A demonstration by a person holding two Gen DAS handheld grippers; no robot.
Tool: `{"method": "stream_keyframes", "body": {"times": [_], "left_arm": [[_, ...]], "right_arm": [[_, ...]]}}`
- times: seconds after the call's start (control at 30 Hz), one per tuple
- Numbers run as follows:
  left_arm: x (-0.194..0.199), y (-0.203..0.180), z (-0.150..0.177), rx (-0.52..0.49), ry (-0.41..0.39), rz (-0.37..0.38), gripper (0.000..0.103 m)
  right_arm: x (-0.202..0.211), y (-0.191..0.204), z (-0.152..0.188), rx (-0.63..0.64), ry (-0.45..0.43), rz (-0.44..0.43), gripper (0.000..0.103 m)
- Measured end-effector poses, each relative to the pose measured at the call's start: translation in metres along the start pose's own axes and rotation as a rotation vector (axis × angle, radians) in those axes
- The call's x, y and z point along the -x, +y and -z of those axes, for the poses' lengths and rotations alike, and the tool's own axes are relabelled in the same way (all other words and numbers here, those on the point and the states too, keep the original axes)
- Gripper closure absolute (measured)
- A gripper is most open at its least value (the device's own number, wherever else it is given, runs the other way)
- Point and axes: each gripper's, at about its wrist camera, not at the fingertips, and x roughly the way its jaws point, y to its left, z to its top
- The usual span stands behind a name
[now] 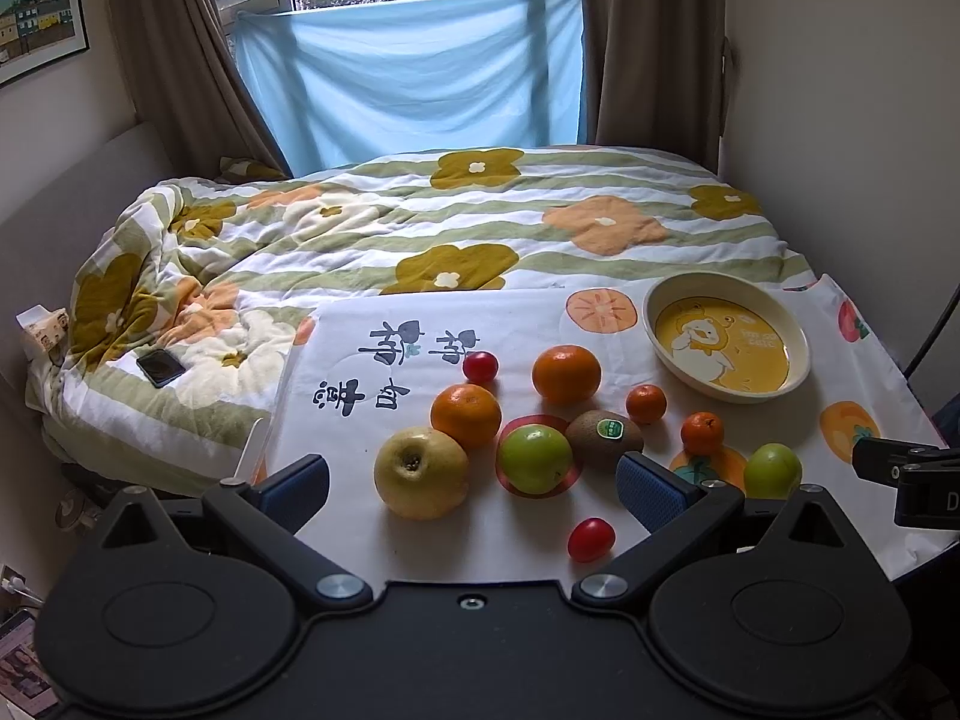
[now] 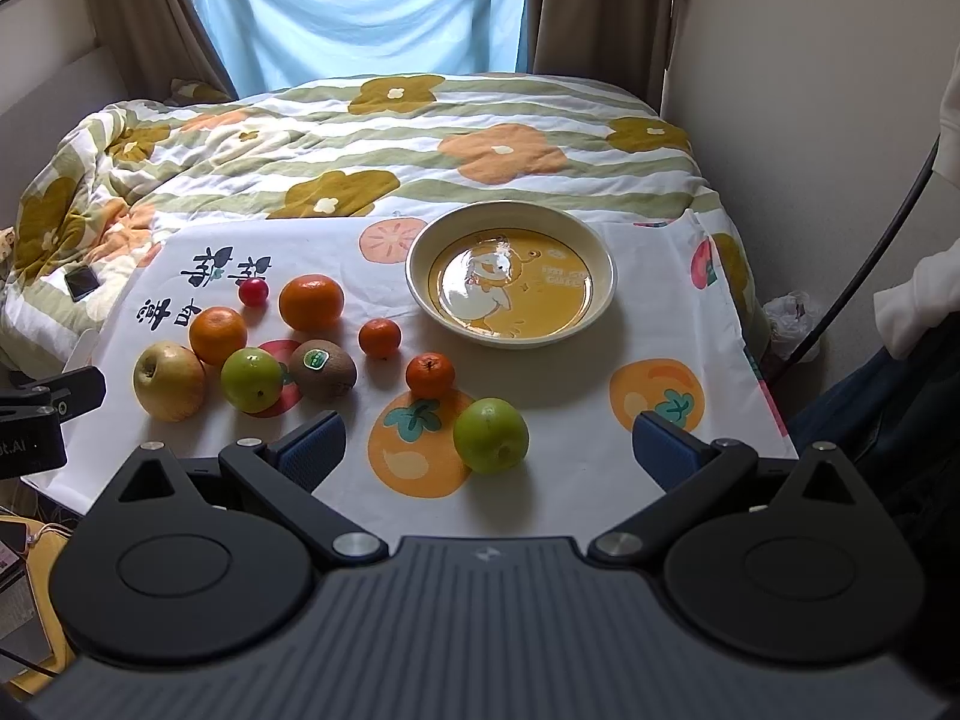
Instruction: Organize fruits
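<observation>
Nothing is sorted yet: the duck-print bowl [image 2: 510, 288] sits empty on the bench [image 2: 600, 480], while the yellow apple [image 2: 169, 381], oranges, kiwi [image 2: 323, 369] and green apple [image 2: 491, 435] lie loose beside it. The left claw [image 1: 474, 489] and right claw [image 2: 489, 450] hover released, grasping nothing.

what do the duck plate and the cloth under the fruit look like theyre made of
Duck plate: probably glazed ceramic, possibly melamine; its glossy surface mirrors the window light. Cloth: thin printed fabric, matte, with fine wrinkles and a soft drape over the table edge.
</observation>
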Motion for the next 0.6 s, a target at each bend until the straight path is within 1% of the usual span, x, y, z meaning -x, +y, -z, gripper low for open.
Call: {"method": "stream_keyframes", "body": {"times": [0.37,0.47,0.6], "left_arm": [[0.0,0.006,-0.004,-0.002,0.02,0.015,0.0],[-0.003,0.006,-0.004,-0.007,0.023,0.029,0.0],[-0.013,0.001,0.001,-0.021,0.012,0.055,0.0]], "right_arm": [[0.009,0.0,-0.005,-0.02,-0.012,-0.01,0.0],[0.011,-0.003,-0.005,-0.028,-0.017,-0.012,0.0],[0.003,-0.006,-0.002,-0.013,-0.023,0.006,0.0]]}}
